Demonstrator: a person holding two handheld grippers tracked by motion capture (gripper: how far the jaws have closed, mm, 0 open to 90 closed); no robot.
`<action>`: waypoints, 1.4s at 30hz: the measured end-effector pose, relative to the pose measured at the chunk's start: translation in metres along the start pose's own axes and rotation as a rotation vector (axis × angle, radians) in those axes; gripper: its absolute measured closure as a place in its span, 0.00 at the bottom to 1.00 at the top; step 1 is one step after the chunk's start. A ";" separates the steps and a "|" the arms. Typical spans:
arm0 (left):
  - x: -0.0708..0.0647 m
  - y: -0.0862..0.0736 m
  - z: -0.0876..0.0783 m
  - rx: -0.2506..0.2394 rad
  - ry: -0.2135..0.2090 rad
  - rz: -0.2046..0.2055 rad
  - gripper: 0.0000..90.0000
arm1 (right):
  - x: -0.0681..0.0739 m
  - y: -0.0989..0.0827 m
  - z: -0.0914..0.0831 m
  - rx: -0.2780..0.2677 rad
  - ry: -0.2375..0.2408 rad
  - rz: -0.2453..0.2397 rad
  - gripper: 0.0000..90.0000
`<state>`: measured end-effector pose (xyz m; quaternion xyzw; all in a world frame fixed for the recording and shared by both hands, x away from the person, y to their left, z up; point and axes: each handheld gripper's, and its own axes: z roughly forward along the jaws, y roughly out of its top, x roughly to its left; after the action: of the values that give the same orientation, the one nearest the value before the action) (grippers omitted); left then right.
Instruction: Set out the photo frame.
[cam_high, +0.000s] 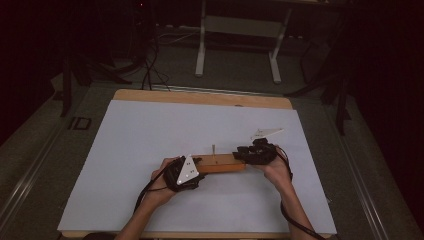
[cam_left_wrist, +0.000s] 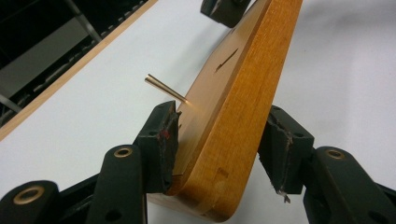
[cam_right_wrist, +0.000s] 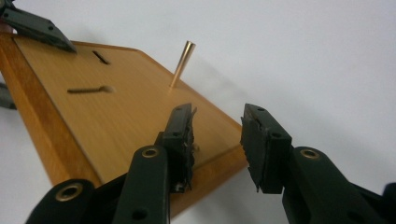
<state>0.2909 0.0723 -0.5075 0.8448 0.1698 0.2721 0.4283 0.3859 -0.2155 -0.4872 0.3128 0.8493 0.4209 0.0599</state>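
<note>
Where left gripper (cam_left_wrist: 217, 149) grips, wooden board (cam_left_wrist: 233, 116)

The board's (cam_left_wrist: 233, 107) far end runs off the left gripper view's top edge; its underside is hidden.

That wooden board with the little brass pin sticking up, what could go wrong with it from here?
The left gripper straddles one end of the wooden board, but one pad looks slightly off the wood, so the board could slip or tip. The right gripper stands open at the other end, one jaw over the corner, gripping nothing. The brass pin stands near those jaws; a careless move might knock or bend it.
</note>
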 end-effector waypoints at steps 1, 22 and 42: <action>0.001 0.000 0.000 -0.002 -0.002 -0.004 0.55 | 0.000 -0.001 -0.002 -0.004 -0.004 0.000 0.71; 0.014 0.000 -0.003 -0.030 0.002 -0.085 0.56 | -0.007 -0.016 -0.021 -0.052 -0.034 0.007 0.70; 0.029 -0.002 -0.008 -0.041 0.019 -0.152 0.57 | 0.004 -0.013 -0.004 -0.030 0.008 -0.119 0.56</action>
<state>0.3087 0.0937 -0.4959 0.8179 0.2320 0.2503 0.4632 0.3752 -0.2218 -0.4937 0.2592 0.8602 0.4306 0.0860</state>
